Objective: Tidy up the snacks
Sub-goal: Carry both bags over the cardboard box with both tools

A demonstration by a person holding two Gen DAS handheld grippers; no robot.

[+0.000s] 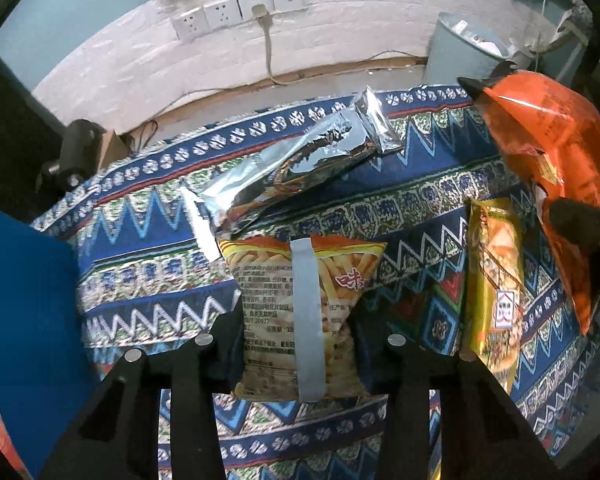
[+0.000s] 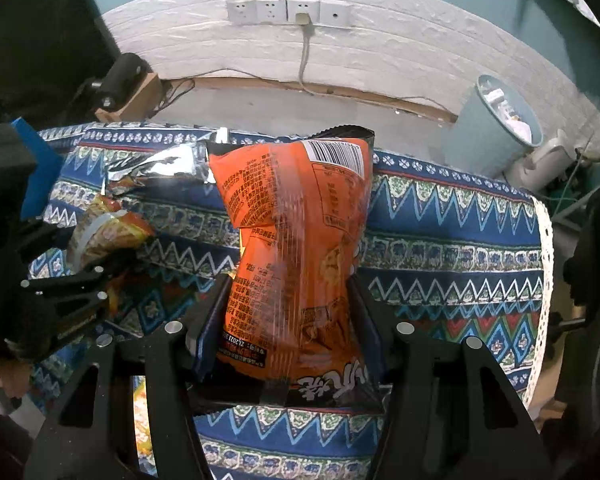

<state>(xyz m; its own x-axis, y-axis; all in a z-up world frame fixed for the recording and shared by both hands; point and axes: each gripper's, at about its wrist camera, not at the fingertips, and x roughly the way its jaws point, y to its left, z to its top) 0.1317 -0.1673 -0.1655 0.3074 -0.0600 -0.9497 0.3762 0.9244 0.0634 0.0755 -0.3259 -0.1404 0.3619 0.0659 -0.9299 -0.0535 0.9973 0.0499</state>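
My left gripper [image 1: 296,344] is shut on a yellow fries snack bag [image 1: 304,280] with a grey strip down its back, held over the patterned cloth. That bag also shows at the left of the right wrist view [image 2: 108,232]. My right gripper [image 2: 286,312] is shut on an orange snack bag [image 2: 296,216], held upright above the cloth; it shows at the right of the left wrist view [image 1: 556,152]. A silver foil bag [image 1: 300,160] lies on the cloth behind, also seen in the right wrist view [image 2: 160,164]. A gold snack bag [image 1: 492,280] lies to the right of my left gripper.
A patterned blue cloth [image 2: 460,240] covers the table. A blue box [image 1: 24,300] stands at the left. A grey-blue waste bin [image 2: 500,128] stands on the floor behind right. A white brick wall with sockets [image 2: 288,12] is behind. A cardboard box [image 2: 140,96] sits back left.
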